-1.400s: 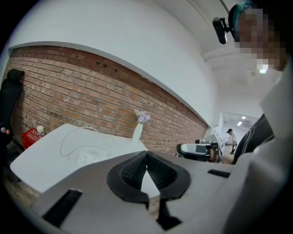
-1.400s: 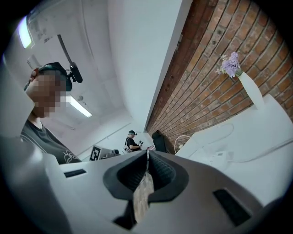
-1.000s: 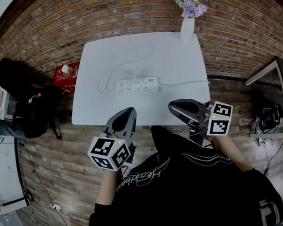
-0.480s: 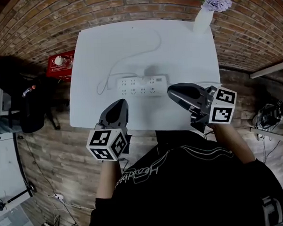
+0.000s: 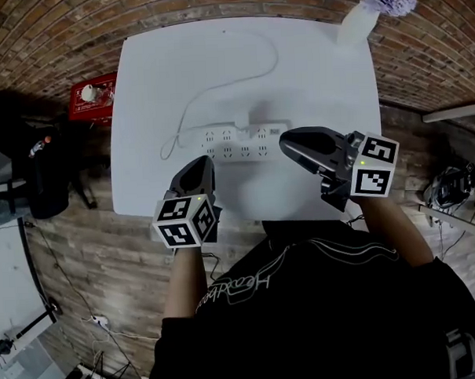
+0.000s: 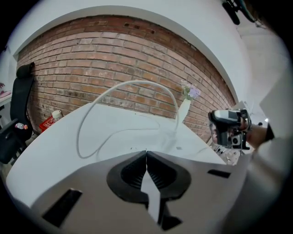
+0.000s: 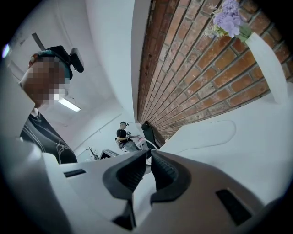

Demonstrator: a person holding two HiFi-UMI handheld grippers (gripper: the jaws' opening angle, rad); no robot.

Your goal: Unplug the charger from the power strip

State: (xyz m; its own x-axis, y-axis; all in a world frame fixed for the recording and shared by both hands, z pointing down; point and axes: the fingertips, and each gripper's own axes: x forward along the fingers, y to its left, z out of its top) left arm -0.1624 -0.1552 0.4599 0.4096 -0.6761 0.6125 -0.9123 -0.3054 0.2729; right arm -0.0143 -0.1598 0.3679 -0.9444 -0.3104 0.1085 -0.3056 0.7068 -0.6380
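One white charger, seemingly plugged into power strip.

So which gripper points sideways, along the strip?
The right gripper: it points left at the strip's right end, while the left gripper points ahead toward the brick wall.

Head view overhead; gripper views low; all share table.

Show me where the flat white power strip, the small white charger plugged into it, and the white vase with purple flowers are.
white power strip (image 5: 235, 142), head view, middle of its socket face.
white charger (image 5: 241, 119), head view, its body.
white vase (image 5: 354, 24), head view, its side.
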